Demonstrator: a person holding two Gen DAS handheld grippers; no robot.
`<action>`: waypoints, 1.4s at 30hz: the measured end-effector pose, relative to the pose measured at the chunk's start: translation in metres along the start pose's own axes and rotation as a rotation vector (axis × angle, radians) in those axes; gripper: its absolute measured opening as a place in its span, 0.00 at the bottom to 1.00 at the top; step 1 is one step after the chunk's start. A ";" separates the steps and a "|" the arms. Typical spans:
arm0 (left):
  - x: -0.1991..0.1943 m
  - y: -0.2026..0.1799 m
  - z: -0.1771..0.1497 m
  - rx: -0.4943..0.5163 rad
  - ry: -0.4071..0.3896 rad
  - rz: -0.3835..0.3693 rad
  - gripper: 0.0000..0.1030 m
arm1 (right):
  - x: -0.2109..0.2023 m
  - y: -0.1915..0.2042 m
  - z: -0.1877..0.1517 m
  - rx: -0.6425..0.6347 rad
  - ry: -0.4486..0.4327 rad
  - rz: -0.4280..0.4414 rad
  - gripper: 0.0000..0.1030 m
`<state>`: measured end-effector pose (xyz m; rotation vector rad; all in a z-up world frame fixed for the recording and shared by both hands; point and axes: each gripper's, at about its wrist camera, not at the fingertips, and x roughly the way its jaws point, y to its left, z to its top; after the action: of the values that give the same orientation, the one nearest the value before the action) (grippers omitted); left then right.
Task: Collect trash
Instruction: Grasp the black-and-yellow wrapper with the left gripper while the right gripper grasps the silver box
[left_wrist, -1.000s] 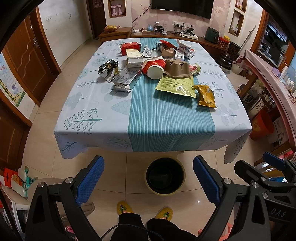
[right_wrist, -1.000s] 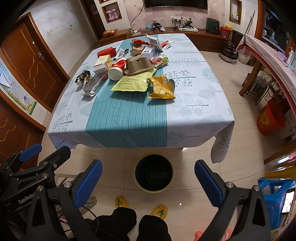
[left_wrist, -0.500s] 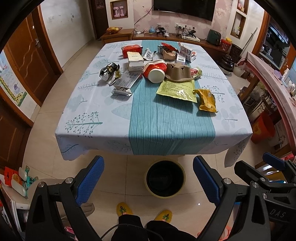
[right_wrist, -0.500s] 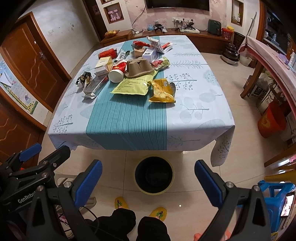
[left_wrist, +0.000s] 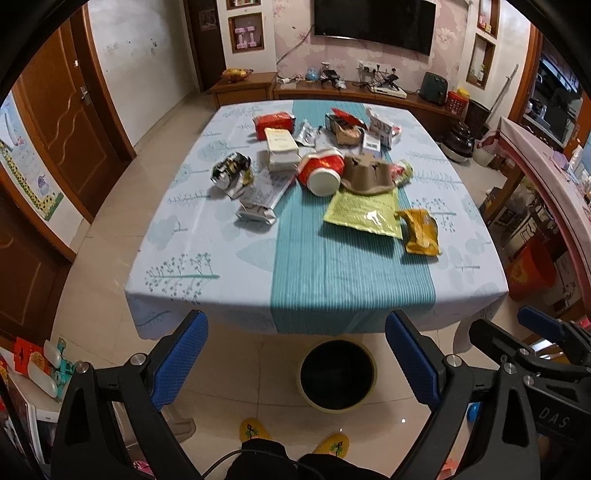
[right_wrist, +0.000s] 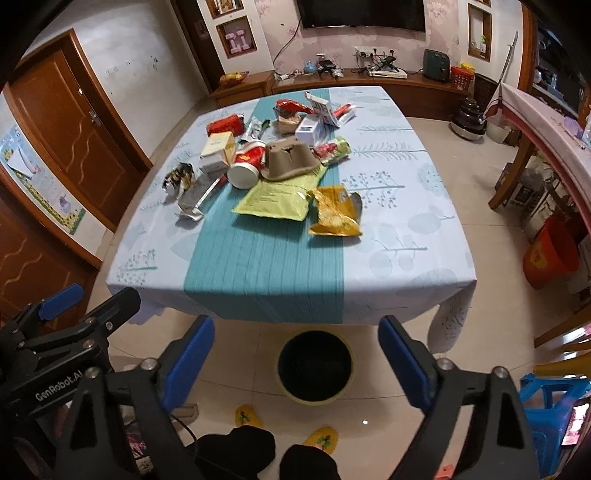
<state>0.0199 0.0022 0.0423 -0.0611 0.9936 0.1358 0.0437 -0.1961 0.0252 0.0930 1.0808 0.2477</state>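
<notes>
Grippers left (left_wrist: 295, 363) and right (right_wrist: 297, 363) spread wide, empty, red cup (left_wrist: 322, 170) on its side, mouth toward camera

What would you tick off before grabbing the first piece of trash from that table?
1. Left gripper open and holding nothing: ok.
2. Right gripper open and holding nothing: ok.
3. Round black bin with a yellow rim on the floor at the table's near edge, mouth uncovered: ok.
4. Nearest trash, the crumpled orange-yellow snack bag, lying free with nothing on it: ok.
5. Grippers close enough to the trash: not ok, both are short of the table edge.
6. Room left in the bin: cannot tell.
</notes>
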 end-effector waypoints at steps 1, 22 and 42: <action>-0.002 0.002 0.002 -0.006 -0.007 0.001 0.92 | 0.001 0.001 0.003 0.003 -0.002 0.015 0.81; 0.107 0.154 0.156 -0.041 0.074 -0.086 0.92 | 0.095 0.082 0.112 0.120 0.074 0.073 0.66; 0.310 0.123 0.231 0.261 0.436 -0.285 0.92 | 0.195 0.116 0.159 0.397 0.173 -0.030 0.66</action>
<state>0.3610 0.1769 -0.0903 0.0089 1.4176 -0.2804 0.2532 -0.0286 -0.0454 0.4168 1.2919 0.0101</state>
